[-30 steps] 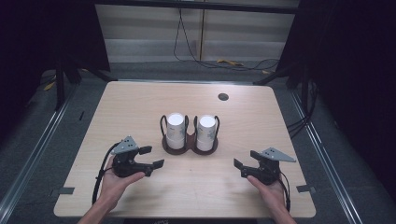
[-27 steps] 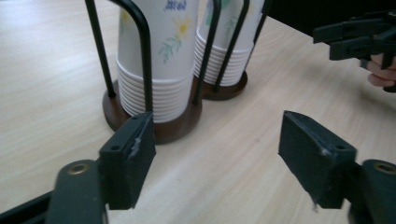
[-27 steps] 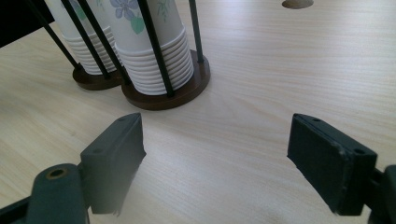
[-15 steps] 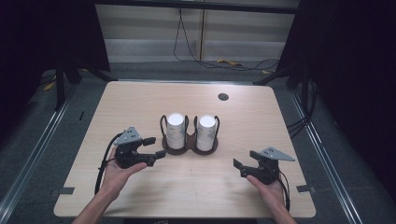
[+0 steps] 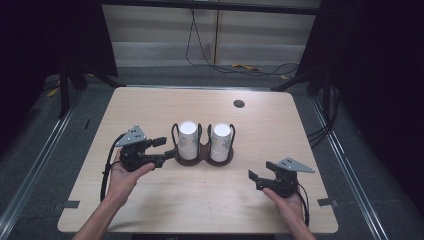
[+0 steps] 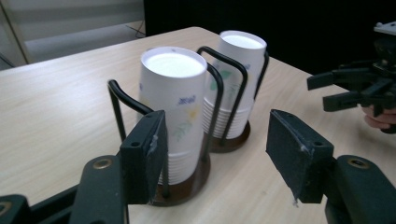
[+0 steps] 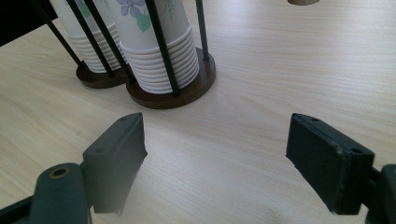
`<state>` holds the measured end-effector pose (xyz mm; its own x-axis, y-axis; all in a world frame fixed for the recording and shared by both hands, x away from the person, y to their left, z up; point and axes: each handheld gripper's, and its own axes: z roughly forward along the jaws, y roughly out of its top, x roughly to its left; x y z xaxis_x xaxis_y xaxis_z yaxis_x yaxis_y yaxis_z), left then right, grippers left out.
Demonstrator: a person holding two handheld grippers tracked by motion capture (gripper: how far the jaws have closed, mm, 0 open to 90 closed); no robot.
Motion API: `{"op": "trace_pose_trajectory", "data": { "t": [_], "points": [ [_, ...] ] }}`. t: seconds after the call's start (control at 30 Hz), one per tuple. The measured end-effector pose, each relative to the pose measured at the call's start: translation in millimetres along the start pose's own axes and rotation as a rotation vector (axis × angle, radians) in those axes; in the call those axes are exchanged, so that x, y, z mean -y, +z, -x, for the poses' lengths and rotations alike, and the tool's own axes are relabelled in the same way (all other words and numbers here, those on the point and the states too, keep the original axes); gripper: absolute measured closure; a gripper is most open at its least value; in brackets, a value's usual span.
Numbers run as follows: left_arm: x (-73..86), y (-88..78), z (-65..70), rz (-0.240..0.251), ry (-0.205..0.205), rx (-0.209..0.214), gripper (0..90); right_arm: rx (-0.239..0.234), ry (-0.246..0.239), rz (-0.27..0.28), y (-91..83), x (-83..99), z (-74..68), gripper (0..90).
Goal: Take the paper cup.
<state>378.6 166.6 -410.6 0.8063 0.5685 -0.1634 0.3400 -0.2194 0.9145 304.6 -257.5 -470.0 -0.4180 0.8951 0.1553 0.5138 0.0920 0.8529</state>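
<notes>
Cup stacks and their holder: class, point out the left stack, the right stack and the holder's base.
left cup stack (image 5: 188, 141), high view, side wall
right cup stack (image 5: 220, 141), high view, side wall
holder base (image 7: 196, 88), right gripper view, brown rim

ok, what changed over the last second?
Left claw moved forward and right, up to the left cup stack in its rack; its jaws are apart, gripping nothing. Right claw kept its place, jaws just closing slightly, nothing between them. Rack unmoved.

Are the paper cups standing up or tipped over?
Standing up. In the high view, the left cup stack and the right cup stack sit straight, bottoms up, inside the wire holder on the table.
</notes>
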Motion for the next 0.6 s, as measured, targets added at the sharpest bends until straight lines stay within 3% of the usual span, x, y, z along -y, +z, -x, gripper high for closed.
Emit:
{"op": "trace_pose_trajectory", "data": {
  "t": [0.13, 0.33, 0.6],
  "points": [
    [-6.5, 9.4, -2.4, -0.031, 0.020, 0.030, 31.7, 0.002, 0.000, -0.002, 1.2, -0.1, 1.2, 20.0],
    [-14.3, 17.0, -2.9, -0.032, 0.017, 0.036, 27.3, -0.002, -0.006, -0.001, 0.4, -0.3, 1.0, 20.1],
    [-26.9, 26.1, -10.2, -0.048, -0.018, 0.050, 17.9, -0.004, -0.017, 0.002, -2.2, -0.2, -0.1, 20.1]
  ]
}}
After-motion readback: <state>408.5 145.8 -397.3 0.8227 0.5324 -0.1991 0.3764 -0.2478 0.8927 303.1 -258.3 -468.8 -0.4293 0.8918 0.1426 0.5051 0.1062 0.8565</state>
